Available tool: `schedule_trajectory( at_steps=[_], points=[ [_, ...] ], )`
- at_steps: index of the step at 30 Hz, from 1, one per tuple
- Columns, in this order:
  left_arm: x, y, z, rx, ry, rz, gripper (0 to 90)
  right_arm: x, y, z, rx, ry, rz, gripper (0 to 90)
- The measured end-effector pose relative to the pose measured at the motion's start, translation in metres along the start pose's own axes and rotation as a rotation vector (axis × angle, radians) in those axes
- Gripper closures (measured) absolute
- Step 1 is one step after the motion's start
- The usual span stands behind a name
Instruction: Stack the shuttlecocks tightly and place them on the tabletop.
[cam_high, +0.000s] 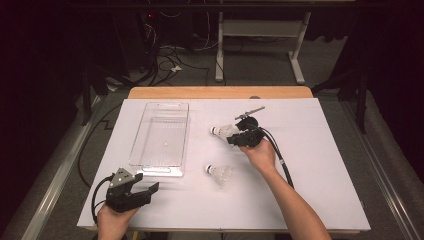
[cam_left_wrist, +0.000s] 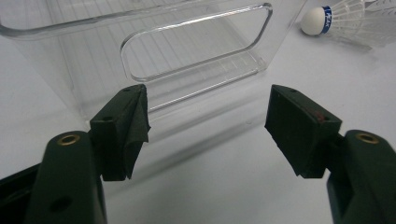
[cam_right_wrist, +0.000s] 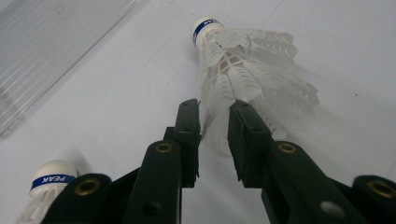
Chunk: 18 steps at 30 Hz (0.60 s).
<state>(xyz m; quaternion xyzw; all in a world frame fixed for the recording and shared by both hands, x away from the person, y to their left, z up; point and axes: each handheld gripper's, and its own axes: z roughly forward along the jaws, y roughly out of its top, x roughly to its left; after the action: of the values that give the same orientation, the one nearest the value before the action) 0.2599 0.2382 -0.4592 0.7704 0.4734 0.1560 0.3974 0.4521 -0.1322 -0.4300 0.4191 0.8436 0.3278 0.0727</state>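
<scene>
The right gripper, jaws narrowly parted around the skirt of a white feathered shuttlecock lying at three o'clock of the clear plastic bin, is apparently securing its pick, next requiring a lift binward, while the left gripper is hanging wide open, empty.

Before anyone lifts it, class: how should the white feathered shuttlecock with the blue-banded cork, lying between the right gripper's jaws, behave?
The white feathered shuttlecock is probably very light. Its thin, slotted skirt looks crushable under the right gripper. Lying on its side, the cone would likely roll in a curve.
</scene>
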Motion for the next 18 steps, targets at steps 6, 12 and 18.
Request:
schedule_trajectory(
  at_steps=[6,12,18],
  points=[
    [-0.0001,-0.0001,-0.0001,0.001,0.002,-0.001,31.0,-0.0014,-0.0033,-0.0024,-0.005,-0.001,0.006,70.8],
    [0.0001,-0.0002,-0.0001,0.0,0.002,-0.001,31.0,-0.0036,-0.0054,-0.0051,-0.01,-0.008,0.015,69.0],
    [0.0002,-0.0002,-0.0001,-0.002,0.0,-0.002,31.0,-0.0027,-0.0097,-0.0077,-0.012,-0.015,0.009,65.4]
  ],
)
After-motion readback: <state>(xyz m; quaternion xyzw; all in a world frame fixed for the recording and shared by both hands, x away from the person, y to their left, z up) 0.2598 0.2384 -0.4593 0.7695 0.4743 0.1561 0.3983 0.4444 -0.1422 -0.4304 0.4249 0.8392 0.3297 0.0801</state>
